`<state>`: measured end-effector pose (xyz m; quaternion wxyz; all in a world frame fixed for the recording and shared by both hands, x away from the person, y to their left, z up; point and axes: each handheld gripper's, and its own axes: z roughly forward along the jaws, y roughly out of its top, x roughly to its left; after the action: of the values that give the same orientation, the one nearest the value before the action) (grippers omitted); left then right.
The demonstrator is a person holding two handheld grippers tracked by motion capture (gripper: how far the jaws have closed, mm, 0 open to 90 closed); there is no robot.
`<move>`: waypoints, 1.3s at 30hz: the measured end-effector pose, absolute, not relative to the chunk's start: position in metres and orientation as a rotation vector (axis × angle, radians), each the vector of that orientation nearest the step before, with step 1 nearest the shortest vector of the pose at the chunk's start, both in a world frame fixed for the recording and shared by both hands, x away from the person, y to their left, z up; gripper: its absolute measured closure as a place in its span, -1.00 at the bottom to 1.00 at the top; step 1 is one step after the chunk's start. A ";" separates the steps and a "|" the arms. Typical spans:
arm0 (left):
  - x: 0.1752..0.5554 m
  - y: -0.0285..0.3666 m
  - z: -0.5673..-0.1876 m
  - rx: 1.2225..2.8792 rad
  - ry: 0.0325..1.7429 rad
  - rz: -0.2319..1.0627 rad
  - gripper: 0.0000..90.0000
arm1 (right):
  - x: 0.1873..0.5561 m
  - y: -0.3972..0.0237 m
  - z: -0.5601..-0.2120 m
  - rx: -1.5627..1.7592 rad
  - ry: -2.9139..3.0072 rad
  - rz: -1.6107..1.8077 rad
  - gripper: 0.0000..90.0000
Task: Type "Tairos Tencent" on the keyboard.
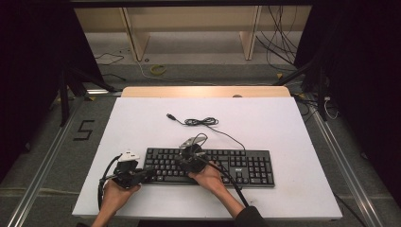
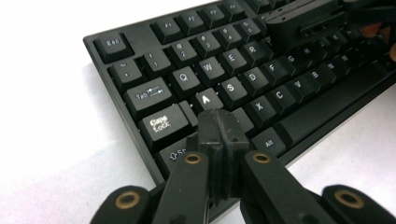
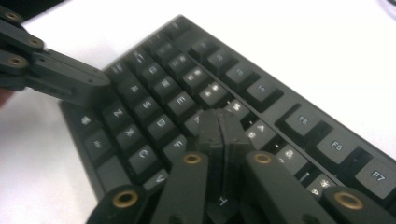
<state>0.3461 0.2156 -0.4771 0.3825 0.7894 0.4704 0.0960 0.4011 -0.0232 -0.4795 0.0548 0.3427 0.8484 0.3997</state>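
Observation:
A black keyboard (image 1: 246, 165) lies across the near half of a white table top (image 1: 142, 123). Its cable (image 1: 201, 122) sits in a loose coil behind it, with the plug lying free. My left gripper (image 1: 150, 174) is at the keyboard's left end. In the left gripper view its jaws (image 2: 219, 116) are shut, with the tips low over the keyboard (image 2: 252, 77) beside the A key. My right gripper (image 1: 185, 160) hangs over the left-middle keys. Its jaws (image 3: 218, 116) are also shut, above the letter rows of the keyboard (image 3: 154, 79). Neither gripper holds anything.
A wooden strip (image 1: 205, 91) edges the far side of the table. Metal rails (image 1: 42, 165) run along the floor on both sides. Loose cables (image 1: 283, 42) and a wooden frame (image 1: 137, 38) lie beyond the table. White surface stretches behind and to the right of the keyboard.

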 end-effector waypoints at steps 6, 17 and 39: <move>0.345 0.218 -0.471 1.957 1.184 0.268 0.92 | 0.397 -0.027 -0.472 1.023 2.554 1.280 0.94; 0.345 0.217 -0.467 1.904 1.145 0.264 0.61 | 0.389 -0.040 -0.465 1.008 2.531 1.341 0.80; 0.355 0.205 -0.460 1.878 1.165 0.274 -0.02 | 0.369 -0.065 -0.456 0.976 2.523 1.416 0.24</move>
<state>0.3554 0.2052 -0.4600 0.4414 0.7567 0.4693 0.1105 0.3692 -0.0649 -0.4562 0.0440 0.3194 0.8254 0.4633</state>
